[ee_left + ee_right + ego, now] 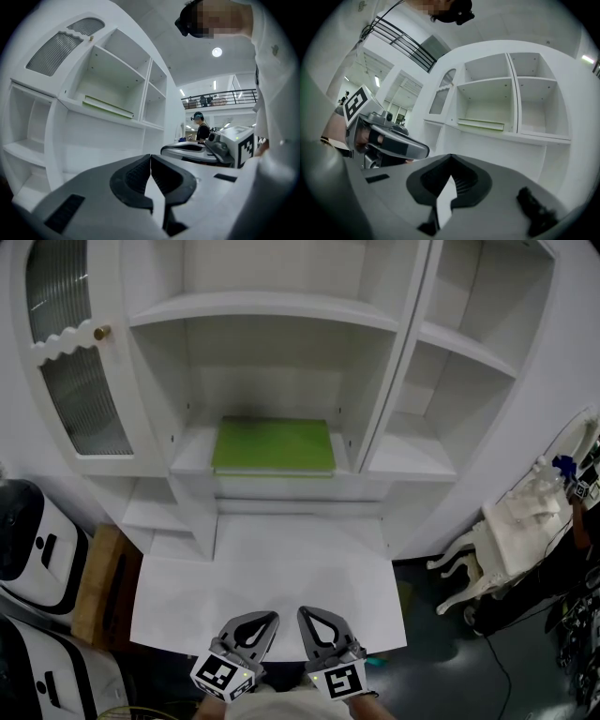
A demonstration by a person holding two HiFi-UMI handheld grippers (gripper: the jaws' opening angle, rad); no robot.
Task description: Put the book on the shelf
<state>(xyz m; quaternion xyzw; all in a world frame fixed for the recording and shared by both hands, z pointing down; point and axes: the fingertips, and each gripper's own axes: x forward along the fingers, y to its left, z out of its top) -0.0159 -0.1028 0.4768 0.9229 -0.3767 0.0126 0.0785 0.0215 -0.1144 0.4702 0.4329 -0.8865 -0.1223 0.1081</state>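
Note:
A green book (274,446) lies flat on the lower middle shelf (190,457) of the white cabinet; it shows as a thin green slab in the left gripper view (108,107) and the right gripper view (481,124). Both grippers are held low and close to the person, well short of the cabinet. My left gripper (265,618) is shut with nothing between its jaws, whose tips meet (150,157). My right gripper (305,614) is shut and empty too, tips touching (450,156). The two stand side by side over the white pull-out board (272,568).
The cabinet door (70,352) with ribbed glass and a brass knob stands open at the left. Empty shelves (450,343) fill the right bay. A white robot body (28,531) stands at the far left, a white chair (497,540) with clutter at the right.

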